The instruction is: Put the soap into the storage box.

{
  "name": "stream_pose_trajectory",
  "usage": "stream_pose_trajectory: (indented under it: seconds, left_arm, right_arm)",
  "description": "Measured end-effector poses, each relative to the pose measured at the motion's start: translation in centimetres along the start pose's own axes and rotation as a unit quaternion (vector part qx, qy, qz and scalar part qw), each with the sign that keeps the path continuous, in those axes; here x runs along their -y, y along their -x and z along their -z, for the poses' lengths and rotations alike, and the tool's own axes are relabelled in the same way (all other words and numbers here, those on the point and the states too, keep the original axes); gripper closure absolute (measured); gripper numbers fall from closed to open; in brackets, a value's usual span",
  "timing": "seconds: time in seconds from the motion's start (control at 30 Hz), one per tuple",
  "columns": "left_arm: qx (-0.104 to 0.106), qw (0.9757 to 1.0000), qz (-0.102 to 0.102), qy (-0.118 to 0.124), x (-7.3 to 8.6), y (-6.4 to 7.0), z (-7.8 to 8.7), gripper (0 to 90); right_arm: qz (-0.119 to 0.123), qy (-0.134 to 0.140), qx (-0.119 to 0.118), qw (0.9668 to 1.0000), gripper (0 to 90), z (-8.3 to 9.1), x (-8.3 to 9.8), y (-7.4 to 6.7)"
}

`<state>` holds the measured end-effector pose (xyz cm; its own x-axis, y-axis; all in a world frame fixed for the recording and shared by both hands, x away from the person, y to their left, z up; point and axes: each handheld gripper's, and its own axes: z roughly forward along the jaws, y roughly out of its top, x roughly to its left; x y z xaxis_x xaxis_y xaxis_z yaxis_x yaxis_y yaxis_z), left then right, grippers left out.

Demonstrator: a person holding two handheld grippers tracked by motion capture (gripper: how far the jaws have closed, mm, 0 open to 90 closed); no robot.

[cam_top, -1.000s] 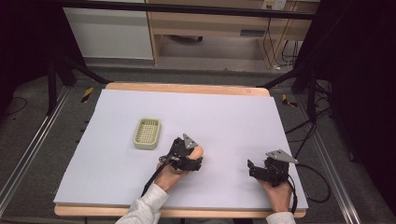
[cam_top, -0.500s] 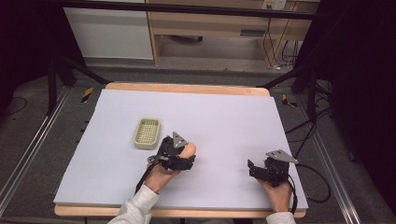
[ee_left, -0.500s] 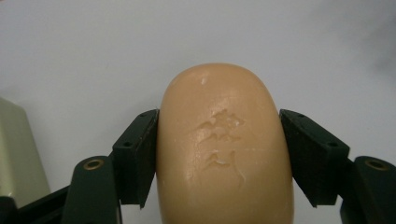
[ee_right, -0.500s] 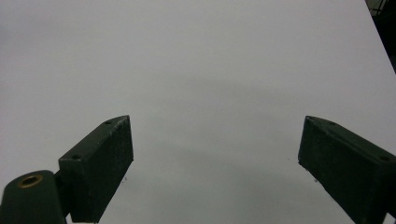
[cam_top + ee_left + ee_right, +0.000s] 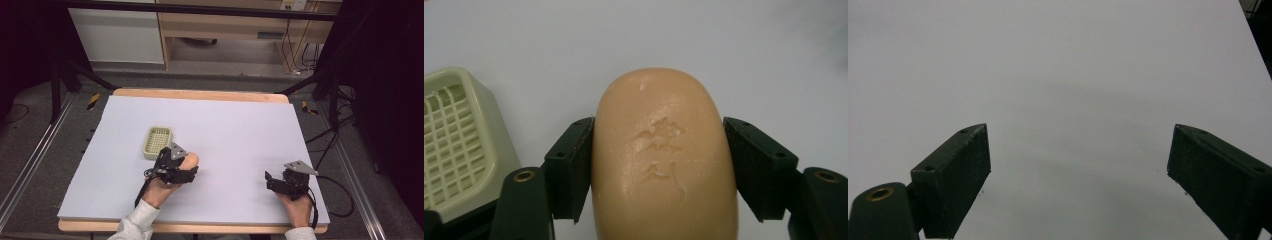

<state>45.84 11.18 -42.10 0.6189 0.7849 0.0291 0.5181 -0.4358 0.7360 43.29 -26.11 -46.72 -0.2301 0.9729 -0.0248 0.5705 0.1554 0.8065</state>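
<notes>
A peach-coloured bar of soap (image 5: 664, 160) with a stamped mark sits between the jaws of my left gripper (image 5: 659, 170), which is shut on its two sides. In the high view that gripper (image 5: 186, 167) holds the soap (image 5: 190, 160) just right of a pale green soap dish (image 5: 157, 141) with a grid bottom; the dish (image 5: 459, 150) lies at the left edge of the left gripper view. My right gripper (image 5: 271, 181) rests near the table's front right, and its jaws (image 5: 1078, 185) stand wide open over bare white surface.
The white table top (image 5: 240, 130) has a wooden rim. Black cables trail from both grippers toward the front edge. A wooden cabinet and more cables stand beyond the far edge.
My left gripper has carried the soap to the left and slightly up, closer to the green dish. The right gripper has stayed put.
</notes>
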Motion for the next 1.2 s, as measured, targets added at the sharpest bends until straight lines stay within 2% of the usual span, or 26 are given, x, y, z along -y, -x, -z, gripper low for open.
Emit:
stream_pose_trajectory:
  seconds: [0.23, 0.5, 0.73, 1.2]
  left_arm:
    - [-0.014, 0.9997, 0.018, 0.006, 0.6, -1.6, 0.9, 31.3]
    - [-0.031, 0.9989, 0.034, 0.009, 0.7, -3.3, 1.1, 31.3]
    - [-0.042, 0.9975, 0.054, 0.020, 0.8, -4.5, 1.6, 31.3]
    - [-0.070, 0.9941, 0.079, 0.028, 0.3, -7.0, 2.1, 31.4]
  right_arm:
    - [-0.003, 0.003, -0.002, 1.0000, 10.5, 0.1, 0.0, -0.1]
    - [0.002, 0.003, -0.004, 1.0000, 10.5, 0.1, 0.0, -0.2]
    - [0.003, 0.003, -0.004, 1.0000, 10.5, 0.1, 0.0, -0.2]
    - [0.004, 0.002, -0.005, 1.0000, 10.5, 0.0, -0.1, -0.3]
